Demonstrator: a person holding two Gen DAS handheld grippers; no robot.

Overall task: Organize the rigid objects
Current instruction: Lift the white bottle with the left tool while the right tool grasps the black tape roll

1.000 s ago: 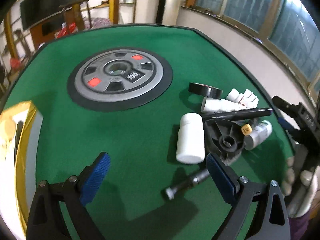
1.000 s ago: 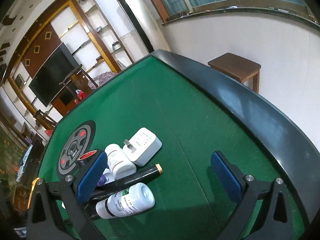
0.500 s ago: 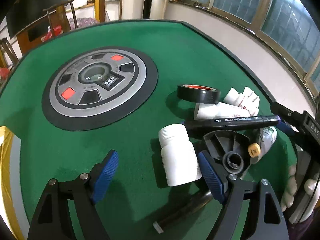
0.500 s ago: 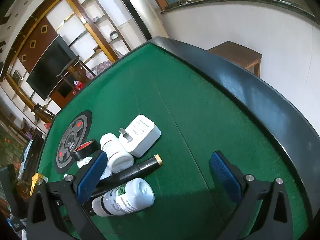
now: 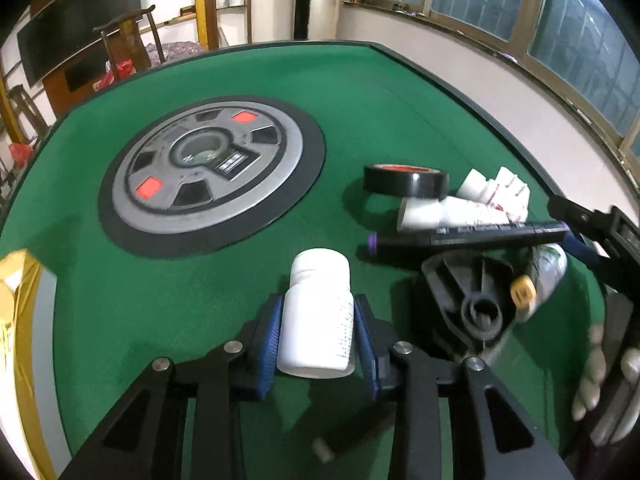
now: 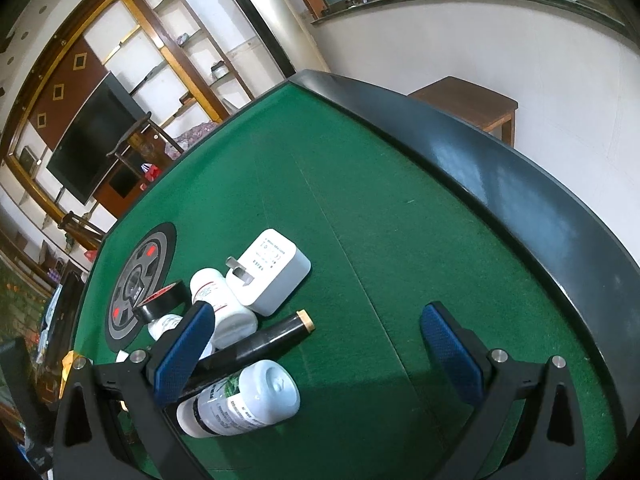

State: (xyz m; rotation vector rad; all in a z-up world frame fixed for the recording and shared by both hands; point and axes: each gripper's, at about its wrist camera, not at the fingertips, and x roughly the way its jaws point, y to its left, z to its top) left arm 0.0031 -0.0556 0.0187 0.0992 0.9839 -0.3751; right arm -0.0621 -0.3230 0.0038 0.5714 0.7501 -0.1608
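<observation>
Both tongs have black triangular frames with cut-out holes, silver round screws at the joints, and blue ribbed pads point(image 5: 267, 347) on the fingers point(image 6: 183, 356).

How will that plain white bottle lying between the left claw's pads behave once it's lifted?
The white bottle looks like rigid plastic, so it should hold its shape. The left claw, which has just been closing, grips its smooth round sides, so it could slip or swivel. It is probably light. Set down on its side, it may roll.
</observation>
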